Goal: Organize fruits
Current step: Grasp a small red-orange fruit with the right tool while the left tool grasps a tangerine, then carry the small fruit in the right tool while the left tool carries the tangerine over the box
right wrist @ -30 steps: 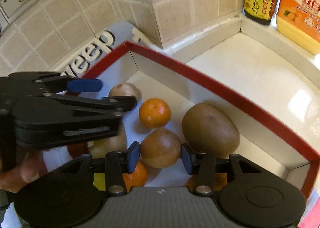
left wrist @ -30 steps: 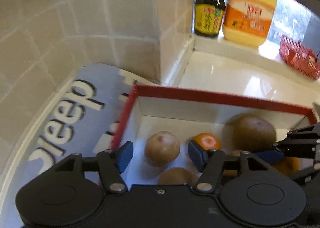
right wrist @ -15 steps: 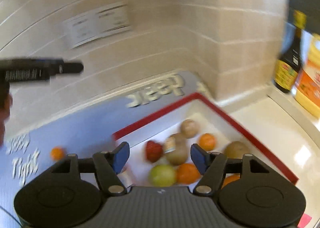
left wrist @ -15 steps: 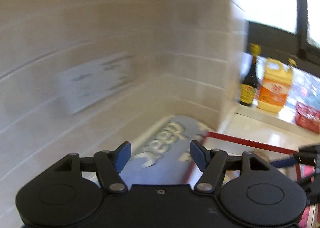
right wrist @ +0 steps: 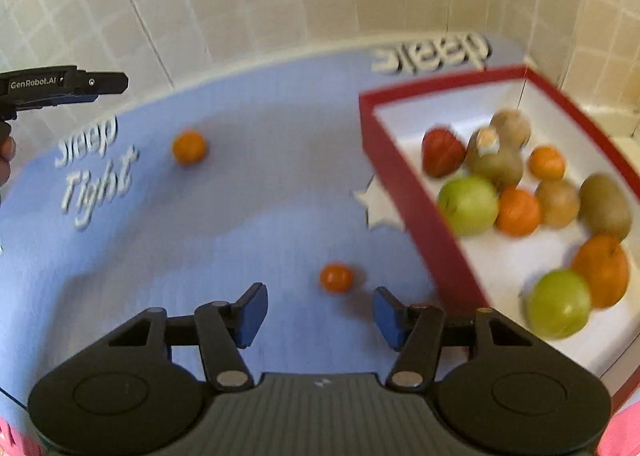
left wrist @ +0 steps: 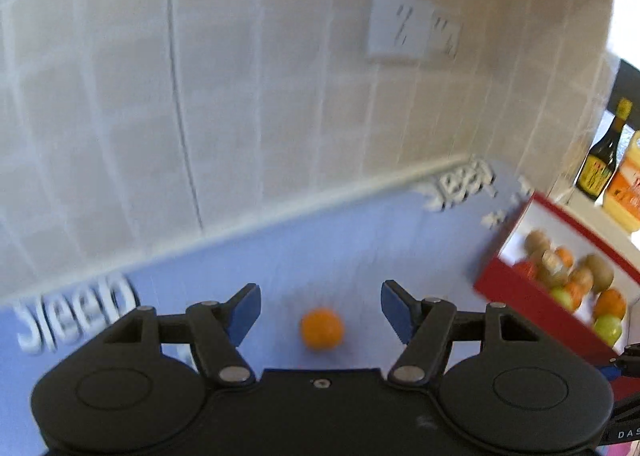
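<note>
Left tongs agape, empty, above an orange — right tongs just narrowing, empty, near a tangerine.

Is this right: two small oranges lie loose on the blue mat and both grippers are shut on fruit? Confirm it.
Not quite. Two small oranges do lie on the blue mat, but the left gripper and right gripper hold nothing, as both wrist views show.

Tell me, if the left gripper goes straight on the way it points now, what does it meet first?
Probably the small orange fruit on the blue mat: it lies between the open left gripper fingers' lines, though depth is unclear.
</note>
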Demonstrator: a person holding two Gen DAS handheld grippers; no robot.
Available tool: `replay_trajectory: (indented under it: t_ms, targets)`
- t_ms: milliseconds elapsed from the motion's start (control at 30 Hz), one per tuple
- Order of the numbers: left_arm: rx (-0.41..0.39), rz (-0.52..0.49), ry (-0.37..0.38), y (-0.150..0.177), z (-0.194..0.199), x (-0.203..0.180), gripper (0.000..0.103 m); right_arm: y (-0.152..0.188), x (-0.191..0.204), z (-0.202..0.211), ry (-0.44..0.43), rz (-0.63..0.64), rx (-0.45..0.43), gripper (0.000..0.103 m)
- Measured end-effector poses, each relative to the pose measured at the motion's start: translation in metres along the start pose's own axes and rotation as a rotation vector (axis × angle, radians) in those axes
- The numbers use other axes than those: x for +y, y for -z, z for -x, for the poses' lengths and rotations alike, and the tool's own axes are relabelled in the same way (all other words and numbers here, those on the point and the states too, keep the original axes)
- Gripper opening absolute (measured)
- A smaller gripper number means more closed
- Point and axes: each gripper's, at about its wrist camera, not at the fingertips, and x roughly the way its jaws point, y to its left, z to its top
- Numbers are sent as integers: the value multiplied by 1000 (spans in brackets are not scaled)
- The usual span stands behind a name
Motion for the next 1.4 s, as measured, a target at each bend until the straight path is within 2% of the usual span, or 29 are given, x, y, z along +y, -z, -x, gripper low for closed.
replay_trajectory:
  t_ms: [167,333,433,767,900,1133,1200,1267,1400]
  targets:
    - [78,12,-1,23,-30,6,79,12,0,-23,-2,-38,51,54]
    - [114,20,-16,31,-55,10,79,6,-9,-37,-3,-116,34,54]
    - [139,45,7,32,-69,15,79,6,-12,-43,6,-148,13,53]
    - [182,-18,8,24,-102,0,79,-2,1,-52,67,-119,-9,49]
    - [199,-30,11,24,-113,-7,68,-3,-1,-54,68,-125,-13,47]
    - [192,-54,-8,25,-119,-14,66,-6,0,-55,86,-107,-9,40]
    - [189,-60,-17,25,-120,-13,53,-6,0,-55,95,-103,-12,34]
    - [188,-63,-25,24,-120,-12,46,-7,-1,-54,93,-103,-15,27]
    - [146,-83,-31,24,-113,-13,45,-7,-4,-53,90,-116,-26,25]
